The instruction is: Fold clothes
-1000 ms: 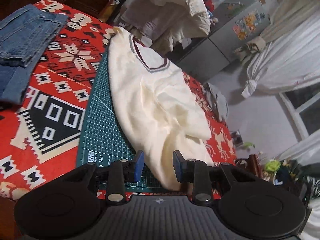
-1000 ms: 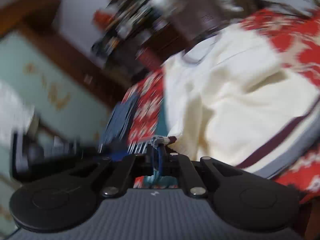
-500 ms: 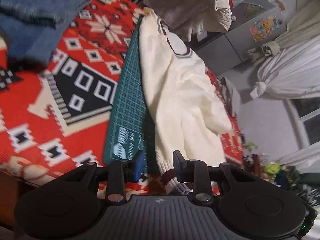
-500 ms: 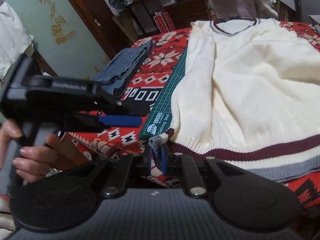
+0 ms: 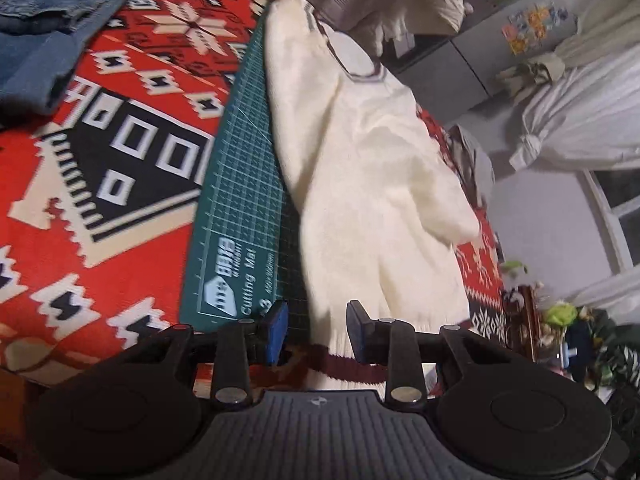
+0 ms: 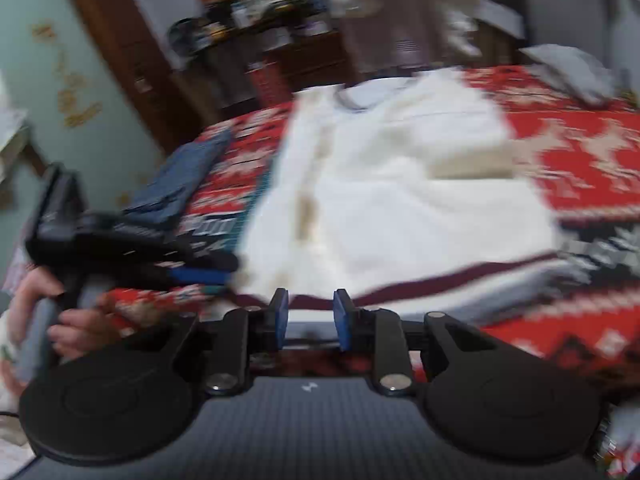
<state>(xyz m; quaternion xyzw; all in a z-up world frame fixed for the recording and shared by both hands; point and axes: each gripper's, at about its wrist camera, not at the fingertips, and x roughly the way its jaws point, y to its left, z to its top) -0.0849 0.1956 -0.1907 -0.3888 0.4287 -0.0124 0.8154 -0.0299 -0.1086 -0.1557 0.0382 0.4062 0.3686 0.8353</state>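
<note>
both grippers, left (image 5: 315,330) and right (image 6: 307,317), hang open at the sweater's (image 5: 360,168) near hem, gripping nothing (likely lining up a fold). it lies flat over the mat (image 5: 240,216), jeans (image 5: 52,16) far left.

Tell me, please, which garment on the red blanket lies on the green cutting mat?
The cream sweater with the maroon hem stripe; it lies spread over the cutting mat. The folded blue jeans sit off it, on the blanket.
</note>
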